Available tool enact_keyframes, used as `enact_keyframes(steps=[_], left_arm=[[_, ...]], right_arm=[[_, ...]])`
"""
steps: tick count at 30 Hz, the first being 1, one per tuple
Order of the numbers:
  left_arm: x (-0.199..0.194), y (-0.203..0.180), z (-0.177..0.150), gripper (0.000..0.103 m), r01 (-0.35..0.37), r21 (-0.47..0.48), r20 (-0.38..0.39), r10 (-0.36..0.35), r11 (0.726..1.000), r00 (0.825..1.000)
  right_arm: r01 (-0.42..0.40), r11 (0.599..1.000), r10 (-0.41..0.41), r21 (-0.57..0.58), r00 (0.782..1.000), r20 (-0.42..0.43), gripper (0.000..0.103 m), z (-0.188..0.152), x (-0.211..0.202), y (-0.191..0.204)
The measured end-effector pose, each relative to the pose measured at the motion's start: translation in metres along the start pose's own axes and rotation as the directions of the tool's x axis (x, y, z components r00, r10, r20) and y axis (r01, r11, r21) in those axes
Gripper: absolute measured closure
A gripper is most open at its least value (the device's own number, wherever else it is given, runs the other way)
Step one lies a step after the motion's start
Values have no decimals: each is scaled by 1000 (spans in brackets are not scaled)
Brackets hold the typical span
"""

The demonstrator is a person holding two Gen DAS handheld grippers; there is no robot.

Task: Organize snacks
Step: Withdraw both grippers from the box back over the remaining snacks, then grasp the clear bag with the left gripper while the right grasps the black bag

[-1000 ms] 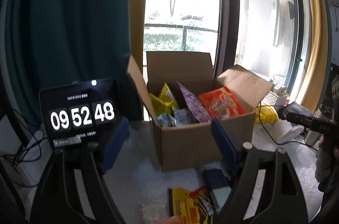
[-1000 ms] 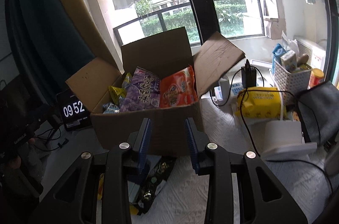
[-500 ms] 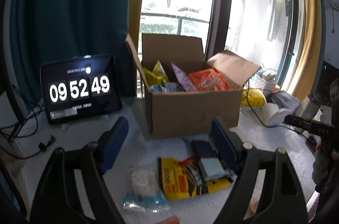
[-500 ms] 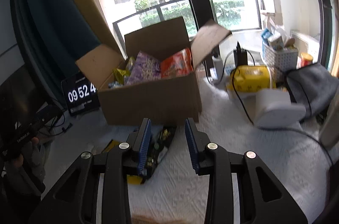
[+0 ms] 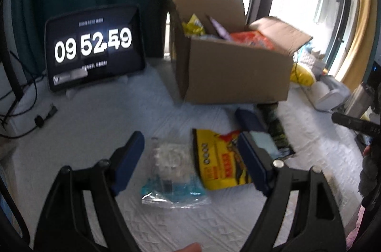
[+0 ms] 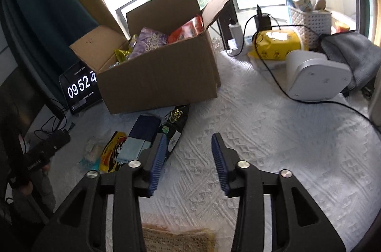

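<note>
An open cardboard box (image 5: pixel 235 75) holds yellow, purple and orange snack bags; it also shows in the right wrist view (image 6: pixel 162 75). Loose snacks lie on the white cloth in front of it: a clear packet (image 5: pixel 171 171), a yellow bag (image 5: pixel 219 163), a dark blue pack (image 5: pixel 250 120), a dark green bag (image 6: pixel 176 123). My left gripper (image 5: pixel 190 156) is open and empty, just above the clear packet and yellow bag. My right gripper (image 6: pixel 188 151) is open and empty over bare cloth, to the right of the loose snacks.
A tablet clock (image 5: pixel 95 47) stands left of the box. To the right are a white device (image 6: pixel 314 73) with a black cable, a yellow pack (image 6: pixel 278 47), a white basket (image 6: pixel 309 23) and a grey cloth (image 6: pixel 350 54). A tan packet (image 6: pixel 178 237) lies at the near edge.
Both grippers have pulled back from the box and tilted down toward the loose snacks on the cloth. Both stay open. The left gripper now frames the clear packet and yellow bag.
</note>
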State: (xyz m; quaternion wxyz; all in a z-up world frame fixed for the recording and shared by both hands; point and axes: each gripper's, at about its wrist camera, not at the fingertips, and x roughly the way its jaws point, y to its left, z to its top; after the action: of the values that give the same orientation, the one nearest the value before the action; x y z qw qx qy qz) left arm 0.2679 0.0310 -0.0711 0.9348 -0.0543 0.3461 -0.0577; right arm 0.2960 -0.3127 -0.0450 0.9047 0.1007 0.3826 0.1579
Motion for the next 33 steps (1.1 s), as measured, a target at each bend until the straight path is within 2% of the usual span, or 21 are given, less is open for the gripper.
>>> enact_keyframes(steps=[12, 20, 23, 27, 28, 30, 33], left_arm=[[51, 11, -15, 21, -35, 11, -121, 36, 999, 992], [80, 23, -22, 21, -73, -5, -192, 71, 997, 979], [83, 21, -21, 21, -78, 5, -191, 78, 997, 978], [84, 24, -21, 22, -70, 1, -189, 69, 998, 980], [83, 26, -20, 23, -66, -3, -188, 64, 998, 980], [81, 27, -21, 39, -67, -3, -179, 65, 998, 982], [80, 23, -21, 43, -63, 14, -177, 65, 998, 982]], right_arm=[[-34, 999, 34, 1, 992, -119, 56, 10, 73, 25], [-36, 999, 36, 5, 978, -204, 56, 7, 112, 34], [-21, 1000, 23, 14, 972, -234, 56, 6, 124, 31], [-40, 998, 49, 43, 967, -250, 56, 7, 131, 26], [-48, 998, 57, 42, 967, -250, 57, 7, 131, 27], [-55, 998, 62, 37, 965, -254, 62, 7, 132, 27], [-61, 997, 69, 36, 964, -255, 72, 7, 128, 27]])
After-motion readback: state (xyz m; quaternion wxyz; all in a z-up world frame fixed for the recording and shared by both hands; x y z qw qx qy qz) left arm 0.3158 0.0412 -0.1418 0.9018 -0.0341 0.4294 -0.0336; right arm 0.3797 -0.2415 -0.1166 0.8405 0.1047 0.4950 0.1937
